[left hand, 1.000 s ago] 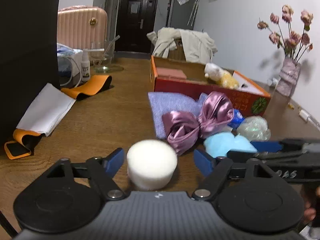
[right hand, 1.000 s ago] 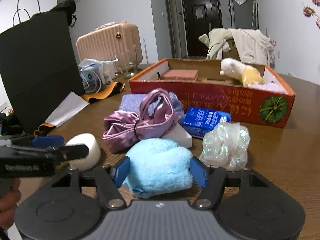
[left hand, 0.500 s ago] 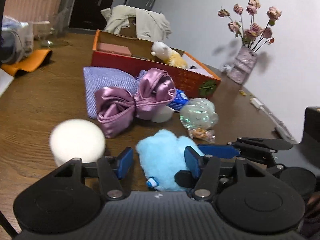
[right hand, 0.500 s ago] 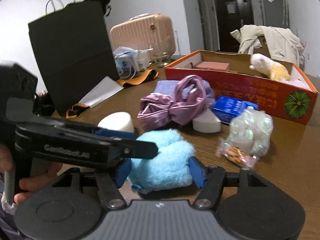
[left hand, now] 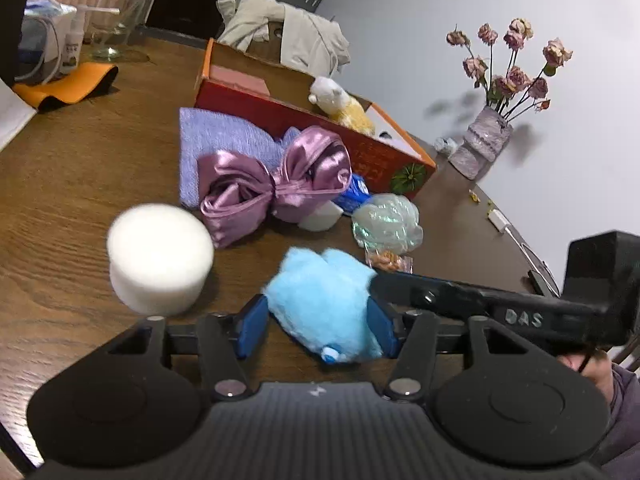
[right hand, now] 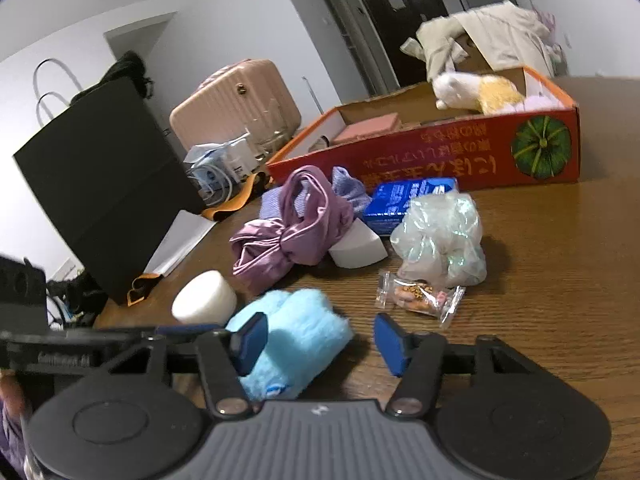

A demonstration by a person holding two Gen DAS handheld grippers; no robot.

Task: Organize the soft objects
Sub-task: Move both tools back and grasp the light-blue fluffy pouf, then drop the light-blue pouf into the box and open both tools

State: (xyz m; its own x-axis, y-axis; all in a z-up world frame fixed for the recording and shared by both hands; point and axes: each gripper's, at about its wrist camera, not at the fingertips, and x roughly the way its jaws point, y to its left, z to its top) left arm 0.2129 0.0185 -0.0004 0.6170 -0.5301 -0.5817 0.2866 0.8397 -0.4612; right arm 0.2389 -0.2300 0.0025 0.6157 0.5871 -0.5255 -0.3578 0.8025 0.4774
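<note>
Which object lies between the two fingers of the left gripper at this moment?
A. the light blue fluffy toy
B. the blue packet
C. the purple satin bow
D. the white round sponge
A: in the left wrist view the light blue fluffy toy fills the gap of the left gripper, while the white round sponge sits outside its left finger.

Brown wooden table [right hand: 560,280] under red box [right hand: 440,156], satin bow [left hand: 276,184], blue plush [left hand: 324,300], white sponge [left hand: 160,256]
</note>
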